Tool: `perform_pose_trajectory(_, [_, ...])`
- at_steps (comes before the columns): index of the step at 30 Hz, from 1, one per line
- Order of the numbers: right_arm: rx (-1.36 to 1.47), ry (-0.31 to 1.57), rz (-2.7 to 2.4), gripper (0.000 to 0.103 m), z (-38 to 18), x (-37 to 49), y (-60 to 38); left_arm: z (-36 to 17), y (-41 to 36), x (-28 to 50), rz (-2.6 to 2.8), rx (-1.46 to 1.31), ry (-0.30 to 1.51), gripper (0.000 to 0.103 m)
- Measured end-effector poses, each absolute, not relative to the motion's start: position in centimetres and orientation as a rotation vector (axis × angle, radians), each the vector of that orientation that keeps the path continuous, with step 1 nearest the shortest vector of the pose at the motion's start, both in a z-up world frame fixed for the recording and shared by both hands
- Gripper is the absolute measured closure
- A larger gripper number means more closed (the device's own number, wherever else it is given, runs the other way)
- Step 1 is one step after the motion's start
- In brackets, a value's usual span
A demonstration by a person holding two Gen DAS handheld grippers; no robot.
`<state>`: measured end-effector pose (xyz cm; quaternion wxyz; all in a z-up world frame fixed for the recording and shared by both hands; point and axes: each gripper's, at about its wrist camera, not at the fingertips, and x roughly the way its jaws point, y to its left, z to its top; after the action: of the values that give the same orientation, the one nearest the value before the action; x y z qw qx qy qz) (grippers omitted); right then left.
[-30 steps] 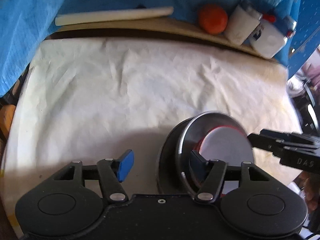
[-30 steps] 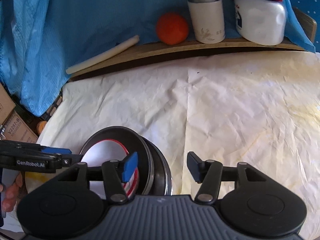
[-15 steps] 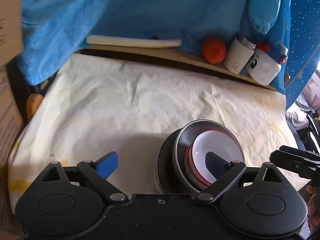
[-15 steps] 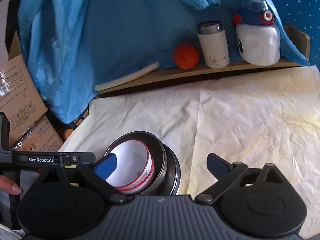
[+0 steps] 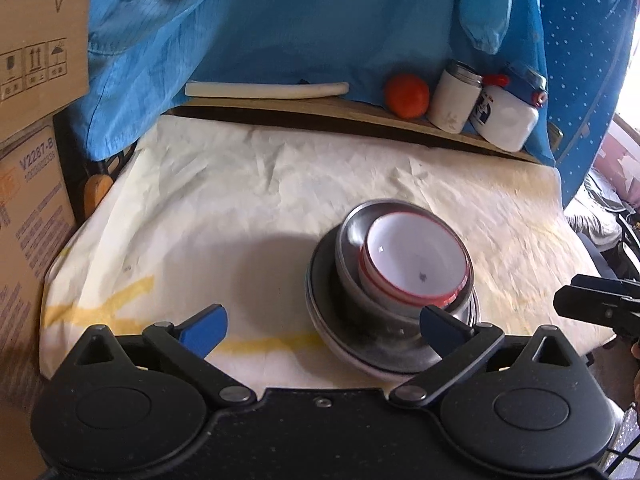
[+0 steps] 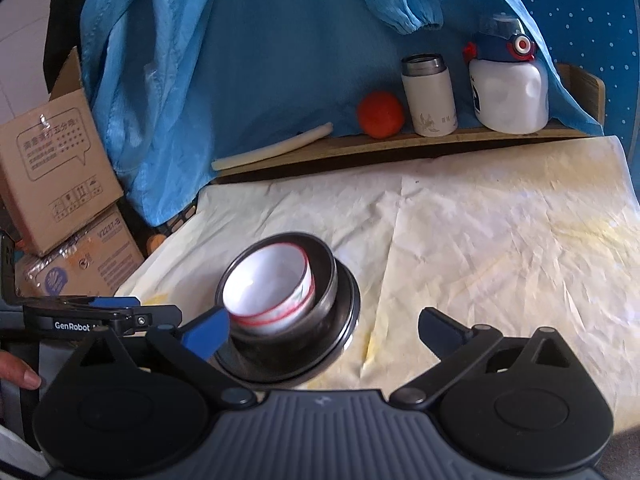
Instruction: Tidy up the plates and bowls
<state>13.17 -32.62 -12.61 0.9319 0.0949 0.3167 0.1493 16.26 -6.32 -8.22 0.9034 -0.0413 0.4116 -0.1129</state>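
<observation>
A white bowl with a red rim (image 5: 416, 264) sits nested in a steel bowl (image 5: 352, 256), which rests on a dark plate (image 5: 324, 300) on the paper-covered table. The stack also shows in the right wrist view: white bowl (image 6: 268, 284), steel bowl (image 6: 324, 276), plate (image 6: 348, 312). My left gripper (image 5: 320, 328) is open and empty, held above and short of the stack. My right gripper (image 6: 324, 330) is open and empty, to the right of the stack.
A ledge at the back holds a white stick (image 5: 264, 89), an orange (image 5: 406, 95), a white flask (image 5: 454, 100) and a white and blue jug (image 5: 508, 116). Blue cloth (image 6: 280, 40) hangs behind. Cardboard boxes (image 6: 52, 168) stand at the left.
Both grippers have opened wide and pulled back and up from the stack. The stacked bowls and plate stay on the table.
</observation>
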Motion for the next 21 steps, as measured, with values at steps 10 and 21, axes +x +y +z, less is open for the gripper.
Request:
perform_pose_trajectory(10, [0.16,0.664,0.305,0.0,-13.2,10.1,-32.7,-8.6,-6.1,12.7,-0.224,-0.078,0.855,0.001])
perform_pose_trajectory(21, [0.129,0.681,0.311,0.0,-13.8,8.5,-32.7,-8.6,-6.2,10.5,-0.207,-0.064,0.86,0.001])
